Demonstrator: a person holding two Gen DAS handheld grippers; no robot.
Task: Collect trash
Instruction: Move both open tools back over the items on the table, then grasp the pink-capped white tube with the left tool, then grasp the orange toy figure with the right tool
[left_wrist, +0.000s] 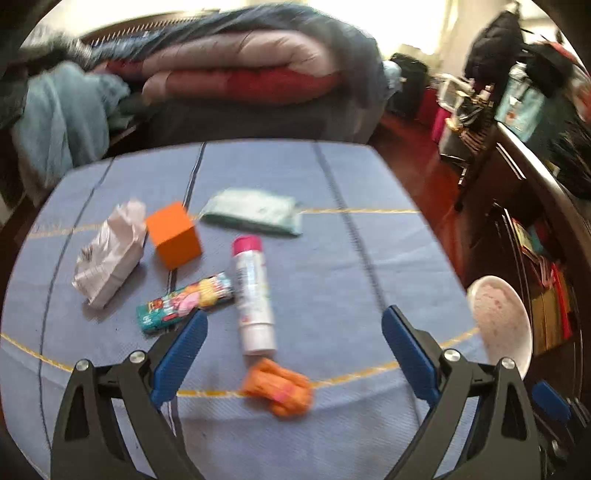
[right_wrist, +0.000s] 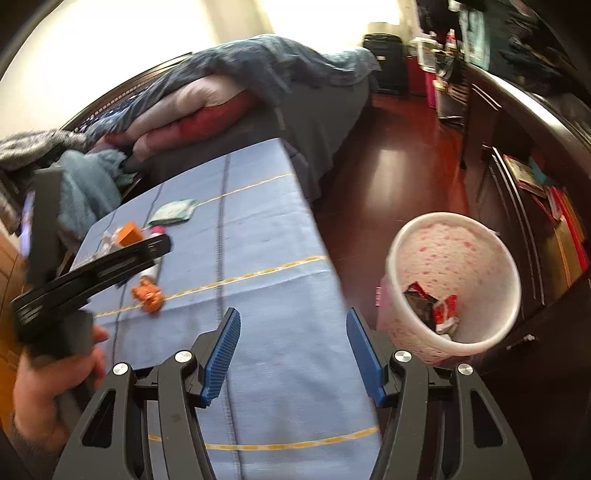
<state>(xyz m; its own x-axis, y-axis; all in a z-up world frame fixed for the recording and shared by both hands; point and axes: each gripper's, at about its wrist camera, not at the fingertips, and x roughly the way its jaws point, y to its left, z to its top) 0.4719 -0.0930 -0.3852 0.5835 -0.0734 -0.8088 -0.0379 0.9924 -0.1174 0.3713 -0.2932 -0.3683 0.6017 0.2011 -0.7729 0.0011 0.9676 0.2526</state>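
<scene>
1. My left gripper (left_wrist: 293, 330) hangs spread and empty over the crumpled orange wrapper (left_wrist: 279, 391) on the blue cloth table (left_wrist: 369, 258), lined up to grab it
2. My right gripper (right_wrist: 293, 341) is unclenched, nothing between its pads, near the pink-speckled white bin (right_wrist: 454, 284) on the floor beside the table, handy for drops

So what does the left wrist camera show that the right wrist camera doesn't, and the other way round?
Only the left wrist view shows the crumpled paper wrapper and the colourful candy wrapper clearly, with the left tool open above the white tube.

Only the right wrist view shows inside the bin, where red and dark wrappers lie, plus a hand holding the left tool, and the open, empty right tool.

Both show the blue tablecloth, orange cube, green packet and crumpled orange wrapper.
</scene>
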